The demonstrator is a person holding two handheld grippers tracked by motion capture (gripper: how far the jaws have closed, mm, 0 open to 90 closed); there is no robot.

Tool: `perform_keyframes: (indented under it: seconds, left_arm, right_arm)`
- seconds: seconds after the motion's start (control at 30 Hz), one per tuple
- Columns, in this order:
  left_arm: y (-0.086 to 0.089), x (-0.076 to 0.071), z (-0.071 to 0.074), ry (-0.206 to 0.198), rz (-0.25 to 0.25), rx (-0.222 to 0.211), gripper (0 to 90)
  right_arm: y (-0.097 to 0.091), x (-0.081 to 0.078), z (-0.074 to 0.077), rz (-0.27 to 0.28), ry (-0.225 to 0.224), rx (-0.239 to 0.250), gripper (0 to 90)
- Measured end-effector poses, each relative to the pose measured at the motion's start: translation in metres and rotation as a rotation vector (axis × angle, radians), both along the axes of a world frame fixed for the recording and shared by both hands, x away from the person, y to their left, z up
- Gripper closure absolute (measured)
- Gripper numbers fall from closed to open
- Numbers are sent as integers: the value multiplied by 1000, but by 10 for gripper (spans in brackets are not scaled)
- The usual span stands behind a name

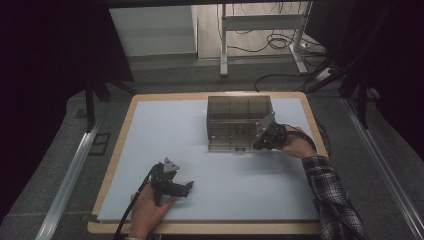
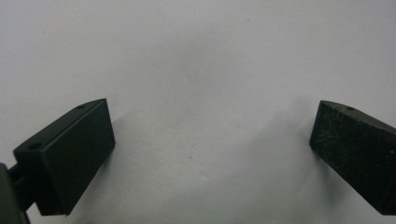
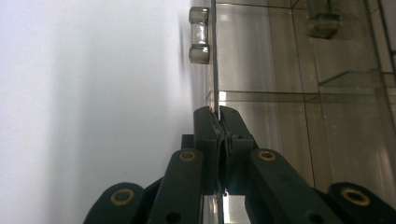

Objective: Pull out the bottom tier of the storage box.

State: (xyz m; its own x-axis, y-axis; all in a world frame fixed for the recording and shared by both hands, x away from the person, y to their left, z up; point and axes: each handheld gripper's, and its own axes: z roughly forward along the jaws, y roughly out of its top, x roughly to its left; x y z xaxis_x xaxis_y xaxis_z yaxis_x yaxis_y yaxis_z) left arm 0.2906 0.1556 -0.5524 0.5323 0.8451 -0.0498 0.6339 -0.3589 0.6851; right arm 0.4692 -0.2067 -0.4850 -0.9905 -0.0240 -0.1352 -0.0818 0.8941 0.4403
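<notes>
A smoked clear plastic box (image 1: pixel 239 107) with inner dividers stands on the white sheet (image 1: pixel 165 135) at the back right. My right gripper (image 1: pixel 258 145) is at the box's front right corner. In the right gripper view it (image 3: pixel 218 112) is shut on the thin edge of the box's clear panel (image 3: pixel 214 56), below a small clear knob (image 3: pixel 199 35). My left gripper (image 1: pixel 190 186) rests low over the sheet near the front left, held by a hand. Its jaws (image 2: pixel 212 126) stand wide open with only bare sheet between the fingers (image 2: pixel 70 154).
The sheet covers a wooden table (image 1: pixel 119 150) with its rim showing all round. Behind the table are a white desk frame (image 1: pixel 223 45) and loose cables (image 1: pixel 280 40) on the floor. A dark stand (image 1: pixel 90 105) rises at the back left.
</notes>
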Motion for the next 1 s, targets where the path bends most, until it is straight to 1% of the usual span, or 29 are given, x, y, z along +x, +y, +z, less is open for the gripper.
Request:
perform_keyframes:
  seconds: [0.07, 0.1, 0.13, 0.2, 0.27, 0.33, 0.77, 0.8, 1.0]
  left_arm:
    - [0, 0, 0, 0, 0, 0, 0]
    - [0, 0, 0, 0, 0, 0, 0]
    - [0, 0, 0, 0, 0, 0, 0]
    - [0, 0, 0, 0, 0, 0, 0]
    - [0, 0, 0, 0, 0, 0, 0]
    - [0, 0, 0, 0, 0, 0, 0]
    - [0, 0, 0, -1, 3, -4, 0]
    - [0, 0, 0, -2, 4, -4, 0]
    - [0, 0, 0, -1, 4, -4, 0]
  right_arm:
    - [0, -3, 0, 11, 5, 1, 867]
    - [0, -5, 1, 10, -4, -5, 866]
    - [1, -6, 1, 15, 6, -2, 867]
    - [1, -9, 1, 16, -3, -7, 866]
    - [0, -12, 2, 19, 5, -3, 866]
    - [-1, -13, 2, 17, 2, -5, 866]
    - [-3, -32, 2, 47, 0, 12, 864]
    - [-3, -33, 2, 47, 6, 13, 864]
    - [-3, -42, 1, 59, -9, 11, 865]
